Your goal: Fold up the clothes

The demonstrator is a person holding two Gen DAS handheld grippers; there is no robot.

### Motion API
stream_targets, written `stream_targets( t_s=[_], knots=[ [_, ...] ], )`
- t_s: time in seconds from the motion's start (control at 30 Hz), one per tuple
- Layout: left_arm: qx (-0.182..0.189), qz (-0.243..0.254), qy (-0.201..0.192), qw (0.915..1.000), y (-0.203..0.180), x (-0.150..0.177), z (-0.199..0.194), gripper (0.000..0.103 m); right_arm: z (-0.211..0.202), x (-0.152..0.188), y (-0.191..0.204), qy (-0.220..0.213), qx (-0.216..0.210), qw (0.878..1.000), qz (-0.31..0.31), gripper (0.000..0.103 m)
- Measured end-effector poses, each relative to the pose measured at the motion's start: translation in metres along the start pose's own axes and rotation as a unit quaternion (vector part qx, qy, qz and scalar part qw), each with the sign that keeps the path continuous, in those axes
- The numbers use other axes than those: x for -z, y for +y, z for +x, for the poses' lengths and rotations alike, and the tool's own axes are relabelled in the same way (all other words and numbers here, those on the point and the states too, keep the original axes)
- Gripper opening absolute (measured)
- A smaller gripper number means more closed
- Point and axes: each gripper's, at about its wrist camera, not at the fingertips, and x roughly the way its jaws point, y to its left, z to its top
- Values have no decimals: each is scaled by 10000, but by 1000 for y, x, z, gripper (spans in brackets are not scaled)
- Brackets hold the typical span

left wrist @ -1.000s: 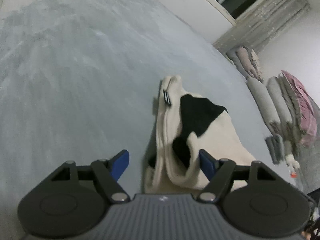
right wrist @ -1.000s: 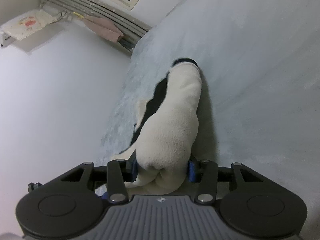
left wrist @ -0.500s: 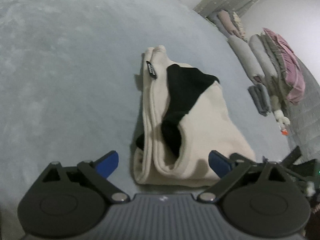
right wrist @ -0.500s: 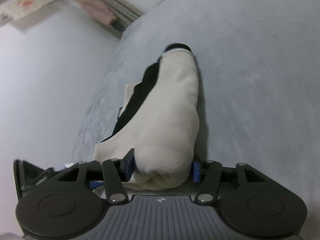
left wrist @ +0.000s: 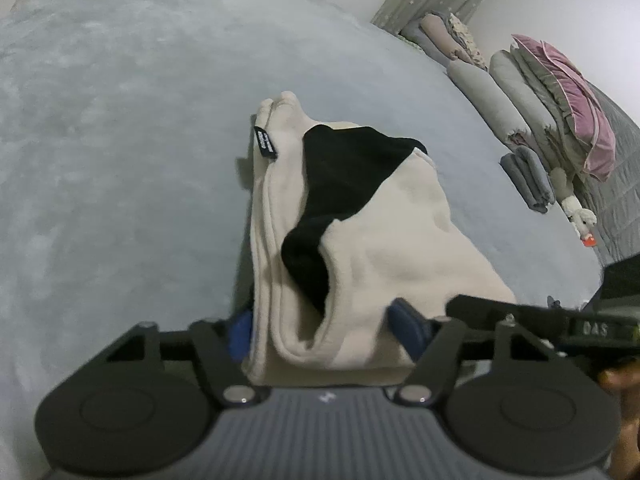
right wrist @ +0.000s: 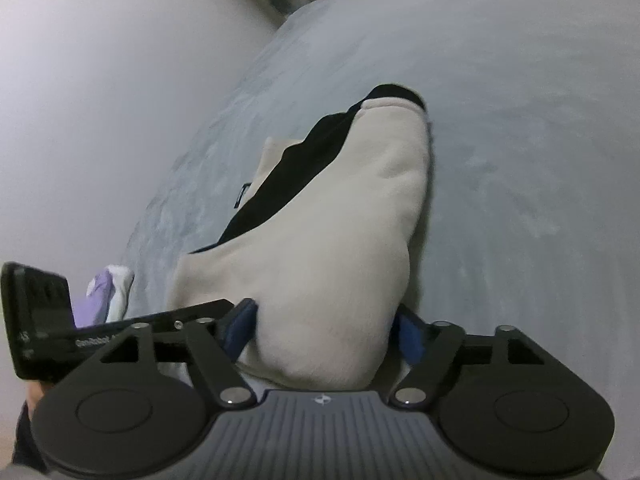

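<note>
The cream-and-black garment (left wrist: 360, 240) is lying folded on the grey bed cover (left wrist: 120, 140). The left gripper (left wrist: 326, 330) is closing around its near edge, while the right gripper (right wrist: 324, 330) is opening, the bundle's end sitting between its blue pads (right wrist: 410, 336).
</note>
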Motion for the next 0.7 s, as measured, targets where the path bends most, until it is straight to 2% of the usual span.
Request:
stream_targets(
  t_s=[0.07, 0.13, 0.33, 0.7],
  knots=[
    [-20, 3, -19, 10000, 0, -1, -1, 56, 1, 2, -5, -35, -125, 9997, 201, 76],
    [-50, 31, -32, 10000, -1, -1, -2, 56, -1, 6, 0, -103, -49, 9998, 138, 75],
    [-205, 176, -89, 9996, -5, 1, -3, 60, -8, 21, 8, -269, 92, 9995, 165, 68],
    [-300, 293, -124, 9990, -8, 3, -3, 62, -6, 21, 20, -355, 319, 9989, -35, 67]
  ],
)
